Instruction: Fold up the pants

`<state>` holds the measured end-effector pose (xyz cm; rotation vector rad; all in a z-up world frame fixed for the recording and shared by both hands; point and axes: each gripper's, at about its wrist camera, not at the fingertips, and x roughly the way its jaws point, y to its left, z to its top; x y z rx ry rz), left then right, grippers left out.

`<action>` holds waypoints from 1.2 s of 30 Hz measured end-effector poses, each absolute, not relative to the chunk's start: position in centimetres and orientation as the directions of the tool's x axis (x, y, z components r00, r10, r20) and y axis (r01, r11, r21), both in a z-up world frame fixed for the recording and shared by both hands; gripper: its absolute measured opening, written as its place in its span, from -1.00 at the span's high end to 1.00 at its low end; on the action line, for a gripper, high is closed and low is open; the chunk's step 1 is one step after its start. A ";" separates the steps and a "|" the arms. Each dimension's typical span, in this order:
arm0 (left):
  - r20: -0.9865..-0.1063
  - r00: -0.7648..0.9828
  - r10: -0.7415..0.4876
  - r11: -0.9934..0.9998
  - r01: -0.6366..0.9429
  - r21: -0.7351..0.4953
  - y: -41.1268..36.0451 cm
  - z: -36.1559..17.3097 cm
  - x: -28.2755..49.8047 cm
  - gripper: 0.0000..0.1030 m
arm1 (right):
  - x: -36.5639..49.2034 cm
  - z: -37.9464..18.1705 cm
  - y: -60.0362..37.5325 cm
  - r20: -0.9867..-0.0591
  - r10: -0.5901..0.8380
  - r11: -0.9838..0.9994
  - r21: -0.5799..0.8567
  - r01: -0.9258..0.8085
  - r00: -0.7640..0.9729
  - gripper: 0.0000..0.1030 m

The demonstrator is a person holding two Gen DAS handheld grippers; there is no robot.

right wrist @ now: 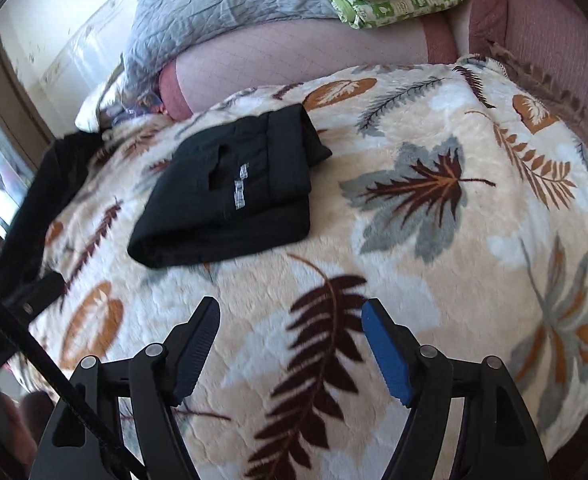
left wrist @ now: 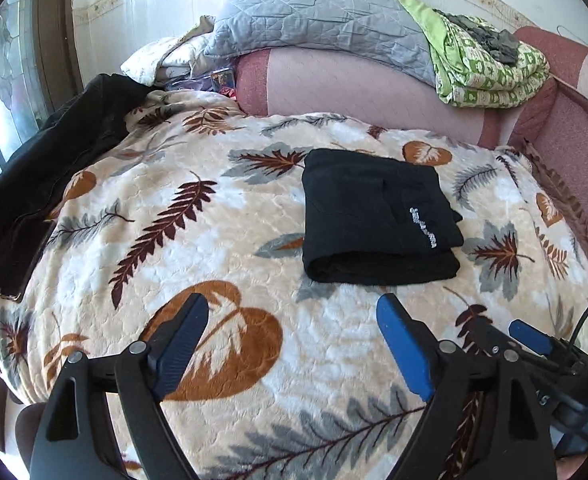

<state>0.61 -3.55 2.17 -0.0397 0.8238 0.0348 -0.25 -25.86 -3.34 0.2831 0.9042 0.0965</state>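
Over at nine o'clock in the left wrist view, a dark garment [left wrist: 42, 184] slumps off the edge of the bed, well clear of the action. Centre stage, at about one o'clock from the left gripper [left wrist: 290, 350], sit the black pants [left wrist: 378, 216], folded down to a compact, squarish bundle on the leaf-print blanket [left wrist: 166, 264]. Its jaws stand wide apart with nothing between them, only blanket below. Moving right, the right gripper [right wrist: 290, 346] is likewise spread and empty, with the pants up at eleven o'clock in its view.

These pants look soft and light, a limp knit that will sag and slide apart if lifted by one layer. My call: any further handling should pinch through all the layers at the thick rolled fold on the near edge, or at both near corners together. The plush blanket should grip the fabric, so dragging may rumple it.

Room is generous: open blanket lies at three o'clock and six o'clock of the bundle. At twelve o'clock the pink cushion [left wrist: 334, 80], grey quilt [left wrist: 314, 12] and green bedding [left wrist: 486, 64] wall things off. By the look of it, the folding is nearly or fully done.
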 end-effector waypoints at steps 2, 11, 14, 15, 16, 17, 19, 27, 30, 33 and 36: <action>-0.746 0.666 0.008 0.999 -0.041 -0.026 -3.5 1.9 0.5 -0.66 | -0.5 -3.7 -25.6 -0.774 0.194 0.963 0.268 0.035 0.603 -0.52; -0.779 0.627 0.019 1.000 -0.031 -0.001 -4.0 0.9 -0.1 -0.66 | -1.4 -4.0 -24.2 -0.792 0.181 0.973 0.232 0.013 0.583 -0.53; -0.782 0.622 0.019 1.000 -0.026 0.005 -4.1 0.9 -0.2 -0.66 | -1.6 -4.0 -23.6 -0.795 0.178 0.976 0.216 -0.004 0.580 -0.55; -0.784 0.621 0.020 1.000 -0.025 0.006 -4.1 0.9 -0.3 -0.66 | -1.6 -4.1 -23.5 -0.797 0.178 0.977 0.213 -0.008 0.578 -0.55; -0.786 0.618 0.020 1.000 -0.024 0.007 -4.2 0.8 -0.2 -0.66 | -1.7 -4.1 -23.4 -0.798 0.179 0.977 0.212 -0.010 0.576 -0.55; -0.790 0.613 0.019 1.000 -0.021 0.007 -4.2 0.7 -0.2 -0.66 | -1.7 -4.2 -23.3 -0.799 0.180 0.977 0.212 -0.011 0.574 -0.55; -0.796 0.605 0.013 1.000 -0.017 0.004 -4.3 0.5 -0.2 -0.66 | -1.7 -4.5 -23.3 -0.805 0.180 0.977 0.211 -0.010 0.565 -0.56; -0.817 0.576 0.004 1.000 -0.006 0.000 -4.6 -0.3 0.3 -0.66 | -1.3 -5.2 -23.6 -0.818 0.178 0.977 0.215 0.004 0.546 -0.56; -0.831 0.557 -0.003 1.000 -0.006 -0.008 -4.5 -0.8 0.6 -0.66 | -1.1 -5.5 -23.6 -0.823 0.179 0.977 0.214 0.002 0.539 -0.56; -0.837 0.546 -0.005 1.000 -0.008 -0.011 -4.4 -1.2 0.8 -0.66 | -0.9 -5.8 -23.6 -0.827 0.178 0.977 0.213 0.004 0.534 -0.56; -0.844 0.536 -0.008 1.000 -0.012 -0.016 -4.3 -1.5 0.9 -0.66 | -0.8 -5.9 -23.7 -0.830 0.176 0.977 0.211 0.006 0.530 -0.56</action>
